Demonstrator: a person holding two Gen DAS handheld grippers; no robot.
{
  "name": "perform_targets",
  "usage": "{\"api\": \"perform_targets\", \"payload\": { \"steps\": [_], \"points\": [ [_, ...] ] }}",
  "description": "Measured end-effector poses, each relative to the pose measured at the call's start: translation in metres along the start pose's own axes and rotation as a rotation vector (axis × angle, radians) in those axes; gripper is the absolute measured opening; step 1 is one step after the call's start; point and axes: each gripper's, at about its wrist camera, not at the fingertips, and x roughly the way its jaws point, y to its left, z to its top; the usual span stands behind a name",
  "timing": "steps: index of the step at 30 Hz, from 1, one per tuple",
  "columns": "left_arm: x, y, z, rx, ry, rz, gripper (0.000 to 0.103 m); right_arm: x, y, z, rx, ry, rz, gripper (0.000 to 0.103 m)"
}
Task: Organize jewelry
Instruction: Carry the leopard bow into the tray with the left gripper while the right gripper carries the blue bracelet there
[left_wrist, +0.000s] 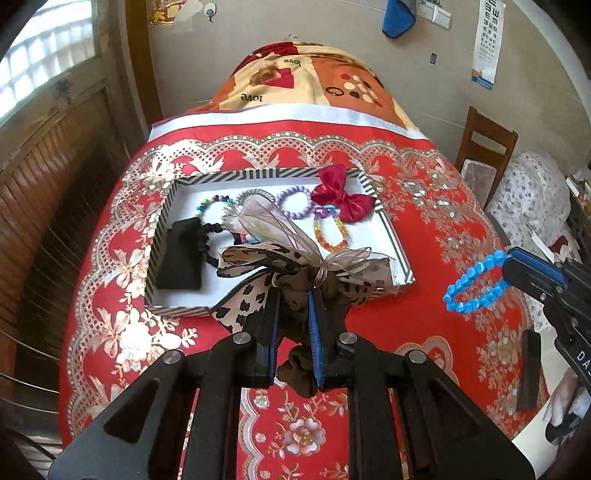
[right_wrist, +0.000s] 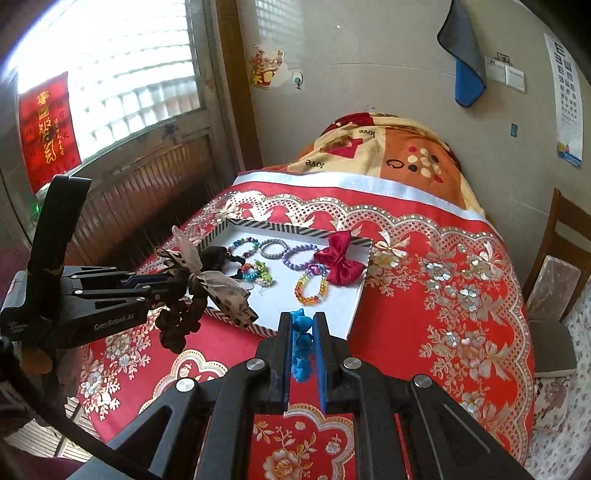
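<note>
Your striped box (left_wrist: 384, 218) sits open on the red flowered tablecloth (left_wrist: 436, 206), already crowded: a red satin bow (left_wrist: 341, 201) at its far right corner, a purple bead bracelet (left_wrist: 294, 202) beside it, an amber bead bracelet (left_wrist: 331, 232) nearer you, and a black pouch (left_wrist: 181, 254) along the left wall. Your left gripper (left_wrist: 293, 295) hovers at the box's near edge, its jaws pinched narrow on a brown scrunchie (left_wrist: 295, 291) with a leopard-print and sheer ribbon bow that drapes over the rim and hides part of the contents. Your right gripper (right_wrist: 301, 317) is lifted above the cloth to the right of the box, jaws clamped on a blue bead bracelet (left_wrist: 476, 284) that sticks out ahead of them. The patterned blanket (right_wrist: 388, 147) behind the table reads "love"; the left gripper's side reads "GenRobot.AI". An eye chart (right_wrist: 565, 103) hangs on the wall.
</note>
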Motion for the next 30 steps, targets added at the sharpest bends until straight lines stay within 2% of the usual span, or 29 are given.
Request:
{"api": "perform_targets", "payload": {
  "steps": [30],
  "points": [
    [0.045, 0.041, 0.031, -0.063, 0.040, 0.051, 0.013, 0.058, 0.003, 0.028, 0.012, 0.048, 0.027, 0.010]
  ]
}}
